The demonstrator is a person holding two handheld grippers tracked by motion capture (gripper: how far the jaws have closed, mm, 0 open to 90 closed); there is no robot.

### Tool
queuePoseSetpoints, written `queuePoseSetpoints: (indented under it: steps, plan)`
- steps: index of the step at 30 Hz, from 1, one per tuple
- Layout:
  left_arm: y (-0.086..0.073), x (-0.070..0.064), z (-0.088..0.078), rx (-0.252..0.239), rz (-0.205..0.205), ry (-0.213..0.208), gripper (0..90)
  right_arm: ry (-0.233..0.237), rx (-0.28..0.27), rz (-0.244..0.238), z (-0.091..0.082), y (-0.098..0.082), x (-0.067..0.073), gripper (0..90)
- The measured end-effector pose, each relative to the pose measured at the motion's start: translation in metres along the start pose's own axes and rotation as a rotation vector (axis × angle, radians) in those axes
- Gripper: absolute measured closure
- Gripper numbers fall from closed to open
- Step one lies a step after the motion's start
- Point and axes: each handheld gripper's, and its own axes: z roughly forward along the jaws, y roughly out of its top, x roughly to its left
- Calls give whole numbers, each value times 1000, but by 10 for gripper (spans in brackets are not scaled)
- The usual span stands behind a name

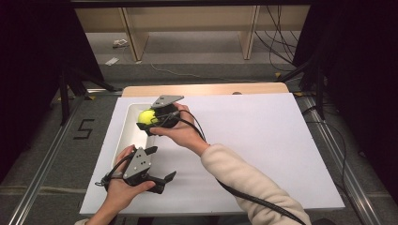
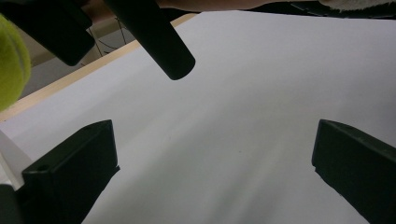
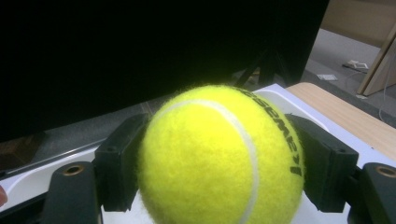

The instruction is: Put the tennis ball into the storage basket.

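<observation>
White board (image 1: 244,140) covers the table. Over the tray (image 1: 126,126), the right gripper (image 1: 151,118) is clamped on the ball (image 1: 147,116); the left gripper (image 1: 162,180) waits with jaws apart. Lower the ball well inside the tray's walls before releasing, so it cannot bounce out.

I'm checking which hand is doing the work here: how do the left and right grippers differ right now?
The right gripper is shut on the tennis ball; the left gripper stands open with nothing between its jaws. The right gripper is over the white tray; the left gripper is lower in the high view, over the white sheet. Both have black jaws and are hand-held.
</observation>
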Motion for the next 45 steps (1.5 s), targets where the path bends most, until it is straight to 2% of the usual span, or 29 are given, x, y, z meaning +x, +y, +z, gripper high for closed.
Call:
queuePoseSetpoints:
  steps: [45]
  plan:
    - [0, 0, 0, 1, 5, -1, 0, 9, 20, -7, 17, 6, 2, 266]
